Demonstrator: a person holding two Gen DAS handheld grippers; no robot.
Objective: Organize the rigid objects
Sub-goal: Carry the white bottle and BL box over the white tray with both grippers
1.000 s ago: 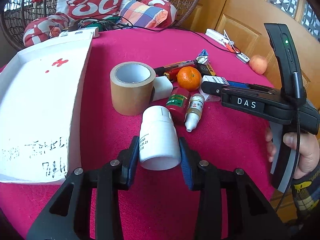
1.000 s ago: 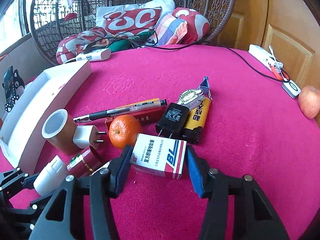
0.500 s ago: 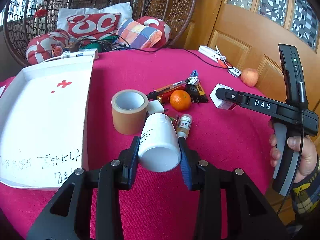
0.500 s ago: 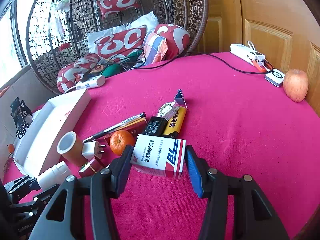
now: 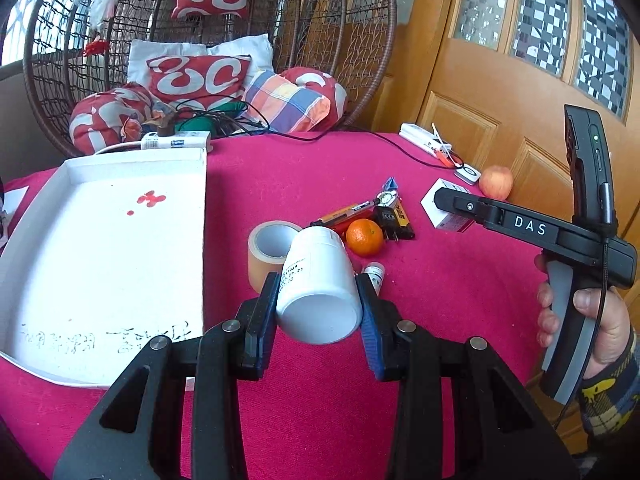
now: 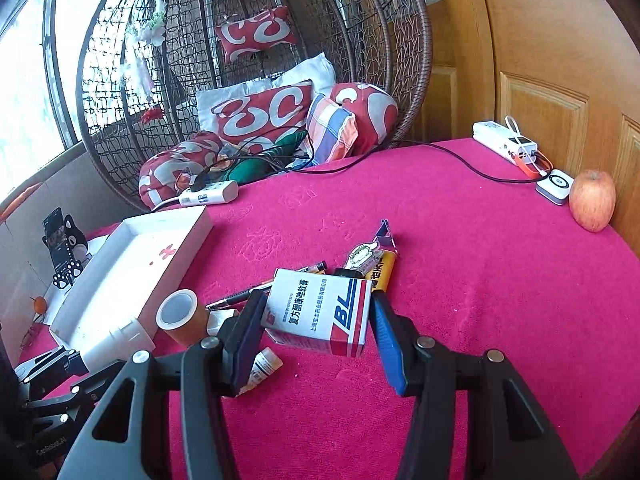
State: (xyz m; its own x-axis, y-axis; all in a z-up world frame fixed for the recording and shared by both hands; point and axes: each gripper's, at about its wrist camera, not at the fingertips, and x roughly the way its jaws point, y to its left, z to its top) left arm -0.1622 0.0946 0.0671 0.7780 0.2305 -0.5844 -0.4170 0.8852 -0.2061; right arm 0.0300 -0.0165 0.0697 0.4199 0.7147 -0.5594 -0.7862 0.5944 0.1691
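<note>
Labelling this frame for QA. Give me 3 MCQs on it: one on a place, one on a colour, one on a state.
1. Where is the tape roll?
A. inside the tray
B. on the cloth beside the tray
C. on the apple

2. What colour is the cloth?
A. green
B. grey
C. pink-red

3. What is in the left gripper?
A. nothing
B. a white bottle
C. a pen

Answers:
1 B: the roll stands on the cloth just right of the tray wall.
2 C: the cloth is pink-red in both views.
3 B: both pads press the sides of the white bottle, which is held clear of the cloth; the right gripper likewise holds the box.
</note>
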